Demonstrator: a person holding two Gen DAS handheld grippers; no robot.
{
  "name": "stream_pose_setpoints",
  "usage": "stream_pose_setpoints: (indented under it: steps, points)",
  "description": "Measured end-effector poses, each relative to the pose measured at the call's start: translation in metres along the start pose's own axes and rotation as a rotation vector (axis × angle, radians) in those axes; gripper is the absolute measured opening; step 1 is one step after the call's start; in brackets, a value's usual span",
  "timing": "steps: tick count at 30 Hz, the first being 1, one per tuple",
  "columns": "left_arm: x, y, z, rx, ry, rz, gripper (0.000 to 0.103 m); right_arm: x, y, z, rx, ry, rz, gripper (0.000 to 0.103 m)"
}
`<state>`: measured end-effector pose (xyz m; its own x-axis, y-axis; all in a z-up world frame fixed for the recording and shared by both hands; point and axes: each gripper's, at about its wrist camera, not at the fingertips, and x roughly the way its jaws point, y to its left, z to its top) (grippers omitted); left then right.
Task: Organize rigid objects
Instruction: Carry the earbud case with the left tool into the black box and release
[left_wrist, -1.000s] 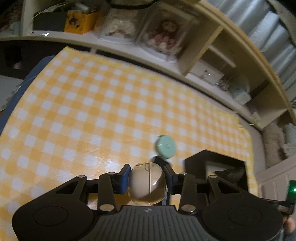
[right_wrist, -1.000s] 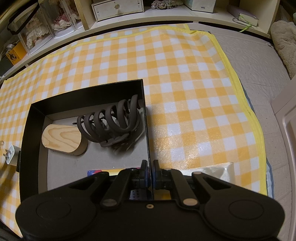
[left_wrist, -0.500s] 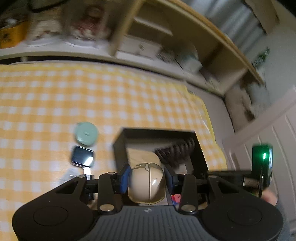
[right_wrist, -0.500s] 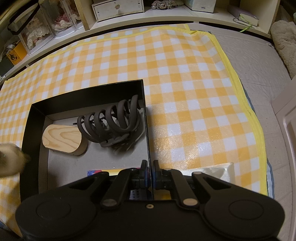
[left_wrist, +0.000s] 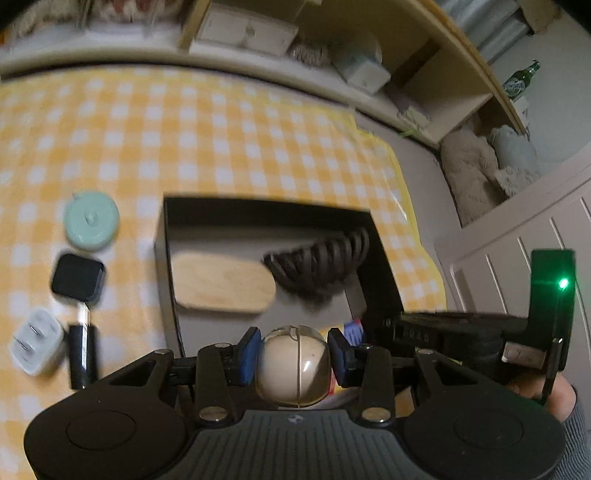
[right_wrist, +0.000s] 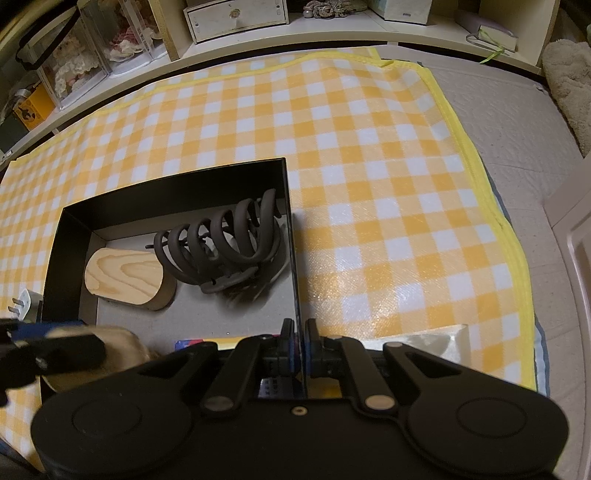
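My left gripper (left_wrist: 294, 350) is clenched on a beige computer mouse (left_wrist: 293, 363), its blue pads pressing the mouse's two sides. The mouse sits squarely between the fingers, hanging over the near edge of the black box (left_wrist: 266, 210). In the right wrist view the mouse (right_wrist: 110, 341) shows at the near left corner of the box, blurred.

My right gripper (right_wrist: 300, 334) is clamped tight on the box's right wall (right_wrist: 293, 258), the thin wall pinched between its fingers near the near right corner.

Inside the box I see a wooden oval piece (right_wrist: 123, 277) on the left and a dark claw hair clip (right_wrist: 225, 245) to its right, against the right wall. A colourful card (right_wrist: 188, 344) lies at the near end of the box floor.

On the yellow checked cloth (right_wrist: 369, 147), left of the box, lie a mint round lid (left_wrist: 91, 220), a black square item (left_wrist: 78, 277), a white plug adapter (left_wrist: 36, 341) and a black stick-shaped item (left_wrist: 83, 354).
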<state>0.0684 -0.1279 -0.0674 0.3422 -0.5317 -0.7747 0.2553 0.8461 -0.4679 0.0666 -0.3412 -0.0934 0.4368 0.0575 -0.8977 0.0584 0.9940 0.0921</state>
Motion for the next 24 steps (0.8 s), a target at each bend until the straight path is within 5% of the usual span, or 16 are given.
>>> stream_pose_setpoints:
  steps: [5,9,14,18,24]
  points:
    - [0.015,0.006,-0.002,-0.004,0.015,-0.004,0.04,-0.001,0.003,-0.004,-0.005,0.002,0.0,0.007]
    - [0.014,-0.001,-0.002,0.09,-0.004,0.062,0.041,-0.001,0.003,-0.004,-0.006,0.002,0.001,0.007]
    - [-0.001,-0.001,0.0,0.137,-0.056,0.111,0.055,-0.001,0.003,-0.005,-0.009,0.005,0.003,0.007]
    - [-0.019,-0.01,0.002,0.217,-0.126,0.154,0.056,0.001,0.006,-0.005,-0.011,0.005,0.002,0.007]
    - [-0.029,-0.012,0.001,0.255,-0.124,0.155,0.056,0.001,0.006,-0.005,-0.012,0.005,0.001,0.007]
